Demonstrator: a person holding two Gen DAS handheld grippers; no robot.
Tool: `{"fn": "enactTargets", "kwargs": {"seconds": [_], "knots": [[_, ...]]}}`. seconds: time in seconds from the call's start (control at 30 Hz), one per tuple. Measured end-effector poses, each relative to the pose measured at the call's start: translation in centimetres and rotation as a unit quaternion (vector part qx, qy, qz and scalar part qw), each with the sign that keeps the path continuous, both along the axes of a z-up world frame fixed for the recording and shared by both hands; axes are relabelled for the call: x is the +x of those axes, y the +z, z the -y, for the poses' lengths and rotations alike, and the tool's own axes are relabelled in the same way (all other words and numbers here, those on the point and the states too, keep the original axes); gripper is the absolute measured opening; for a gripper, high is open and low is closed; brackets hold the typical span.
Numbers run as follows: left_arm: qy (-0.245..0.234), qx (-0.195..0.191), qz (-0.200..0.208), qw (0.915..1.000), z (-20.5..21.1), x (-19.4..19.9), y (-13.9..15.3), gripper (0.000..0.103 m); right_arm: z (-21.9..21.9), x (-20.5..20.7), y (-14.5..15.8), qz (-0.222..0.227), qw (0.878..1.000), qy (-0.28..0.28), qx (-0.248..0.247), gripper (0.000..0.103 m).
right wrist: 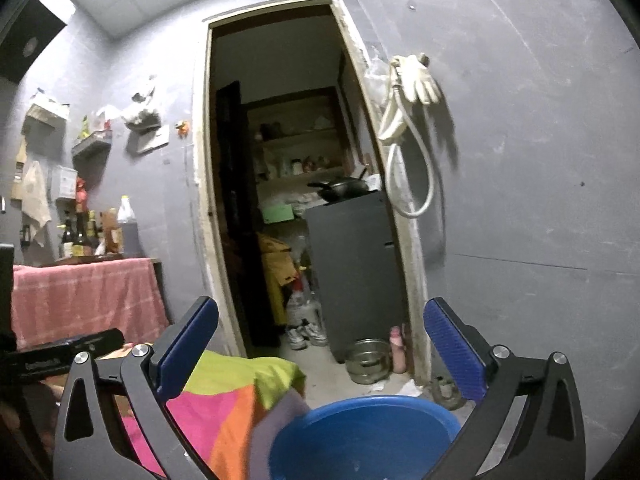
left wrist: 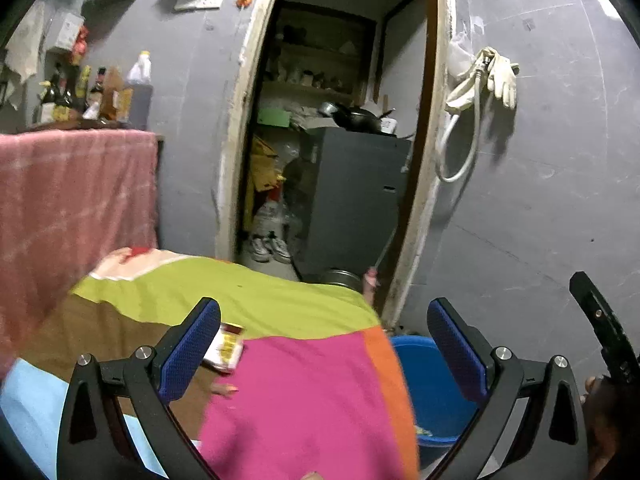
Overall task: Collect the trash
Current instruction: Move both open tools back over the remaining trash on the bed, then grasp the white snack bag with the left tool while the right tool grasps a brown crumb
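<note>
A small red, white and yellow packet point(left wrist: 227, 347) lies on the multicoloured cloth point(left wrist: 304, 392) covering a table, just right of my left gripper's left finger. My left gripper point(left wrist: 323, 350) is open and empty above the cloth. A blue plastic tub point(left wrist: 434, 388) stands on the floor past the cloth's right edge; it also shows in the right wrist view point(right wrist: 360, 440). My right gripper point(right wrist: 320, 348) is open and empty, held above the tub and the cloth's corner point(right wrist: 224, 408). The right gripper's body shows at the left wrist view's right edge point(left wrist: 604, 328).
A doorway point(right wrist: 300, 200) leads to a storeroom with a grey cabinet point(right wrist: 356, 268), shoes and steel bowls point(right wrist: 368, 360) on the floor. A pink-draped shelf point(left wrist: 72, 208) with bottles stands at left. Gloves and a hose point(right wrist: 412, 80) hang on the grey wall.
</note>
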State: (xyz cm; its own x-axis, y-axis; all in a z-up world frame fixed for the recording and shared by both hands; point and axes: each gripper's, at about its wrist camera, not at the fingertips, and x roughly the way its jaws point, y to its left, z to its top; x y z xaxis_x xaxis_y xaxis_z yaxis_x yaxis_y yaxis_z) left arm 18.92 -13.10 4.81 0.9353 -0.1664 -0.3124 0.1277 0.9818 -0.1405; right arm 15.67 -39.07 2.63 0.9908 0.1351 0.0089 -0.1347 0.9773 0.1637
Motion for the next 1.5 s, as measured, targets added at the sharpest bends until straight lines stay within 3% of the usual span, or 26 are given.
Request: {"fn": "enactTargets", "kwargs": {"seconds": [0.23,0.47,0.7,0.93,1.27,1.5], "knots": [[0.033,0.016,0.002,0.9993,-3.9,-1.8,0.3,0.101,-4.2,0.8,0.1,-0.010,0.999,0.037,-0.012,0.103],[0.062,0.028,-0.029,0.9973,-9.3,-2.0,-0.9,0.101,-8.7,1.8,0.3,-0.032,0.996,0.077,-0.030,0.103],[0.081,0.037,-0.085,0.9924,-14.2,-0.6,-3.3,0.101,-13.5,4.6,-1.0,-0.106,0.985,0.124,-0.059,0.103],[0.084,0.032,-0.145,0.9853,-16.5,2.7,-6.2,0.101,-17.9,8.4,-4.1,-0.213,0.955,0.184,-0.096,0.101],[0.056,0.024,-0.206,0.9768,-17.1,7.3,-8.7,0.100,-22.6,10.9,-8.2,-0.309,0.899,0.266,-0.161,0.055],[0.060,0.005,-0.233,0.9707,-17.8,8.4,-9.6,0.100,-24.8,11.8,-9.8,-0.337,0.869,0.313,-0.182,0.042]]}}
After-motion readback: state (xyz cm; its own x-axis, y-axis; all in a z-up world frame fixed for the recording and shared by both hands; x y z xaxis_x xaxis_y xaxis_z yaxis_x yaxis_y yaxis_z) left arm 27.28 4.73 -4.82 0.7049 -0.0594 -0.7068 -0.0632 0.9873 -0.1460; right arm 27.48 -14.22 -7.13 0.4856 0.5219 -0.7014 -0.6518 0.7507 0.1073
